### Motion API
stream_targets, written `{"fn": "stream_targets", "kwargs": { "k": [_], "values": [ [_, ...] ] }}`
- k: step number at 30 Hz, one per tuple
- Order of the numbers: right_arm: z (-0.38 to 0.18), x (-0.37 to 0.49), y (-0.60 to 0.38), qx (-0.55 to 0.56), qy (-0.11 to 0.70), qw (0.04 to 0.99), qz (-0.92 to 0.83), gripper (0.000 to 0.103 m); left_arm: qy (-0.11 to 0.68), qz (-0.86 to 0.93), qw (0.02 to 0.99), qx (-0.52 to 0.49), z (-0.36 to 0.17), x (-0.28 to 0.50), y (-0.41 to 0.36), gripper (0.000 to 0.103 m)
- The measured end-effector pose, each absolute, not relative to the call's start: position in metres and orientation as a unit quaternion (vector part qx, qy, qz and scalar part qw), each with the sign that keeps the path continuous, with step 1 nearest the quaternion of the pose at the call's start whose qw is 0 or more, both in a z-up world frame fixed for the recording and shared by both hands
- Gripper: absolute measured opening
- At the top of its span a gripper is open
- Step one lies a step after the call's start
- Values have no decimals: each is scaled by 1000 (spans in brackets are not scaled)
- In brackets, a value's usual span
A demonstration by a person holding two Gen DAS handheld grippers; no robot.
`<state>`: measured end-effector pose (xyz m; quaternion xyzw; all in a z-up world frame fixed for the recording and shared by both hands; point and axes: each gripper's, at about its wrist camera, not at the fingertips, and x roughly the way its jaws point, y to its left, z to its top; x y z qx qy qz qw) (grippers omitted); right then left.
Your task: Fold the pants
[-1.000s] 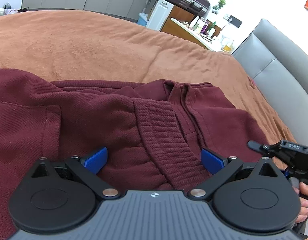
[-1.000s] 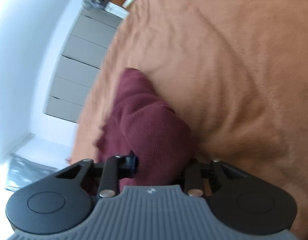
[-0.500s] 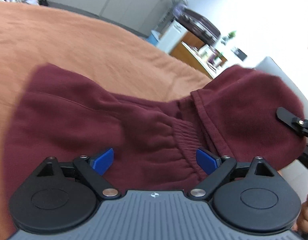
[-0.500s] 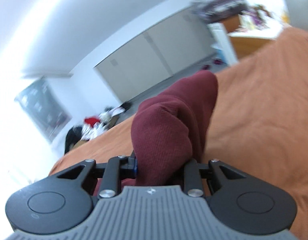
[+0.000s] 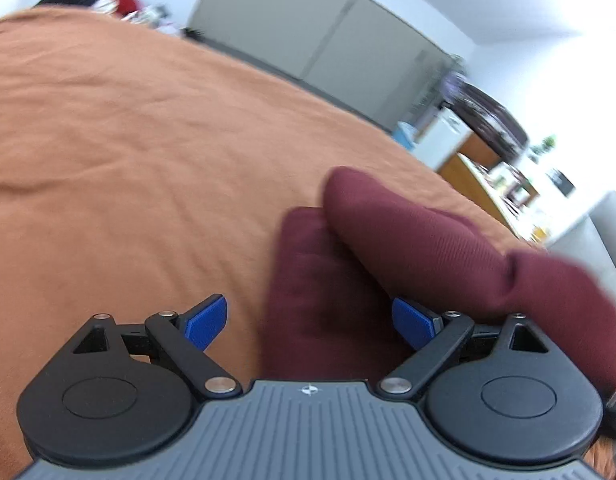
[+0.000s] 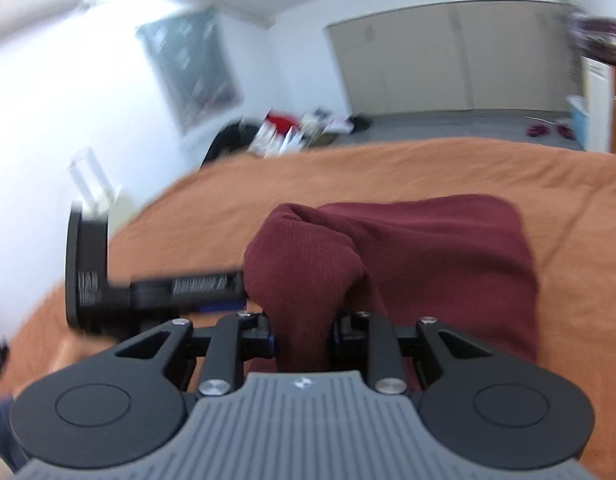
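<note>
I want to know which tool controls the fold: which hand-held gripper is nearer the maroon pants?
Right. The right hand-held gripper is clamped on the maroon pants; the left hand-held gripper straddles them, open.

Your frames bright, daylight flooding room; white walls (image 6: 47,128) blown out, glare upper right in left view. Motion blur smears pants (image 5: 408,256), wardrobe (image 5: 320,44), far clutter both views. Fisheye bends edges, dark corners. Soft shadow under cloth on bedspread (image 5: 127,152).

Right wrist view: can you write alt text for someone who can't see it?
Two black fingers pinch a bunched fold of dark red pants, the rest draped on an orange bedspread. The other black gripper sits left; a blurred bedroom lies behind.
</note>
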<state>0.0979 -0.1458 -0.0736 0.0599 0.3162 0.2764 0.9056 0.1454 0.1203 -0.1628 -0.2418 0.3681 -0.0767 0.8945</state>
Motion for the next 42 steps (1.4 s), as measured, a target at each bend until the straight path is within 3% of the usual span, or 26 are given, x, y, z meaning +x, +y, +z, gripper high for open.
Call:
{"fn": "stream_targets", "kwargs": {
  "k": [4, 9, 11, 12, 13, 16, 24, 27, 30, 32, 36, 37, 38, 39, 40, 42],
  "values": [
    [-110, 104, -124, 40, 351, 899, 261, 20, 373, -37, 875, -306, -173, 149, 143, 103],
    [-139, 94, -118, 15, 349, 903, 250, 22, 372, -18, 874, -312, -176, 156, 151, 103],
    [-139, 84, -100, -48, 318, 914, 248, 38, 375, -24, 876, -302, -170, 157, 147, 103],
    [-140, 82, -95, -77, 303, 916, 252, 60, 372, -31, 880, -292, -163, 156, 144, 103],
    [-138, 72, -91, -107, 285, 918, 254, 72, 369, -38, 886, -279, -158, 155, 144, 103],
    [-129, 43, -81, -168, 236, 928, 234, 68, 366, -59, 897, -240, -133, 158, 132, 103],
    [-54, -11, -148, -88, 191, 939, 272, 66, 379, -162, 887, -205, -98, 196, 79, 103],
    [-51, 2, -156, -77, 220, 937, 262, 65, 407, -173, 886, -135, -102, 224, 54, 103],
    [-65, 12, -152, -169, 208, 938, 221, 64, 430, -181, 881, -77, -103, 250, 47, 103],
    [-70, 19, -148, -209, 189, 937, 207, 65, 465, -184, 861, -93, -109, 268, 53, 103],
    [-86, 64, -136, -197, 260, 904, 276, 65, 545, -178, 804, -159, -138, 296, 63, 103],
    [-91, 72, -130, -194, 266, 903, 277, 63, 558, -178, 793, -167, -145, 302, 64, 103],
    [-97, 83, -126, -192, 278, 899, 279, 54, 567, -181, 785, -174, -153, 306, 63, 103],
    [-100, 91, -123, -184, 296, 891, 290, 10, 562, -181, 787, -179, -159, 307, 62, 99],
    [-103, 102, -122, -160, 329, 878, 308, 6, 553, -174, 796, -174, -162, 306, 63, 91],
    [-102, 107, -126, -126, 344, 877, 310, 5, 549, -170, 803, -158, -165, 308, 61, 61]
  ]
}}
